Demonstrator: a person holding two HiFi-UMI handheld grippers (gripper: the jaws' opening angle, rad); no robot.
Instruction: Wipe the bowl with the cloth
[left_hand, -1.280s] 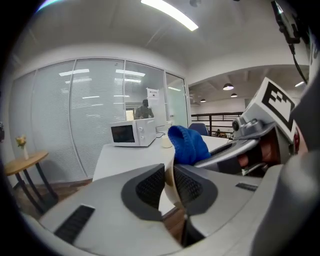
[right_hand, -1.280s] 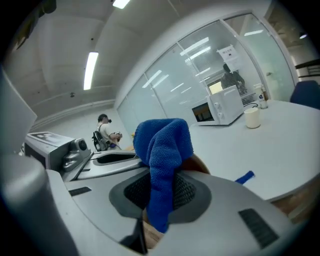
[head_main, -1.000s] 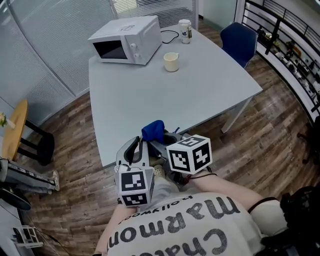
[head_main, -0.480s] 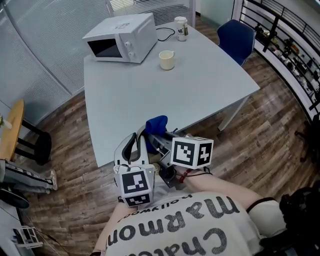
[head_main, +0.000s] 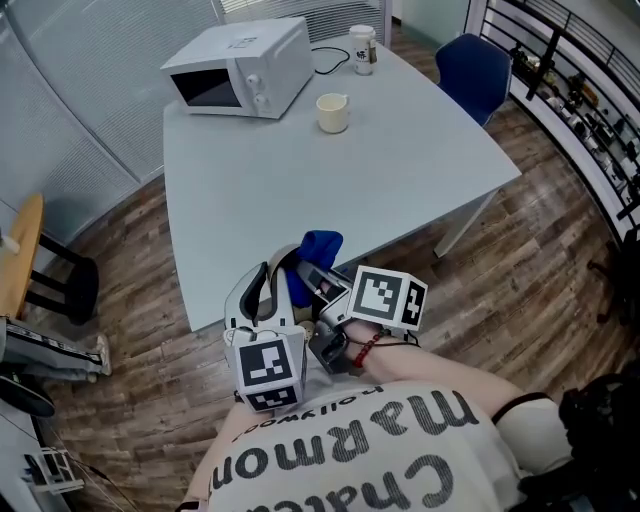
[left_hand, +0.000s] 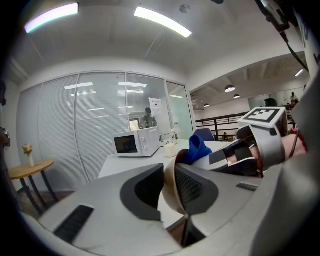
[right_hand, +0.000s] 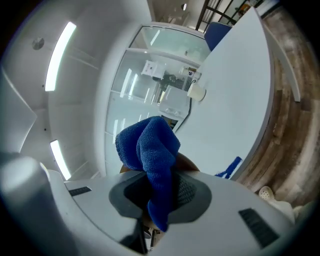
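Two grips, both loaded. Pinching the wall of the tan bowl (left_hand: 171, 192) between the pads of the left gripper (left_hand: 169, 171), rim up and turned toward the other hand. Clamping a fold of the blue cloth (right_hand: 147, 145) in the right gripper (right_hand: 160, 189), with the bunched end sticking out past the tips and lying at the bowl's rim; cannot tell for sure whether pressed onto it or just over it.

Since a second ago: rolled the right gripper about its own line, going by the different face of its marker cube (head_main: 386, 297) in the head view, and swung the cloth round with it. Kept the left gripper about where it was, same hold on the bowl.

Reads as a wiping stroke under way, not a set-up. Probably more of the inside left to cover, including the patch under the left pads, which would call for a new grip.

All held in the air at the near edge of the table (head_main: 300, 180). Farther off, well apart: microwave (head_main: 240, 65), cup (head_main: 333, 112), lidded paper cup (head_main: 361, 47), blue chair (head_main: 478, 70).
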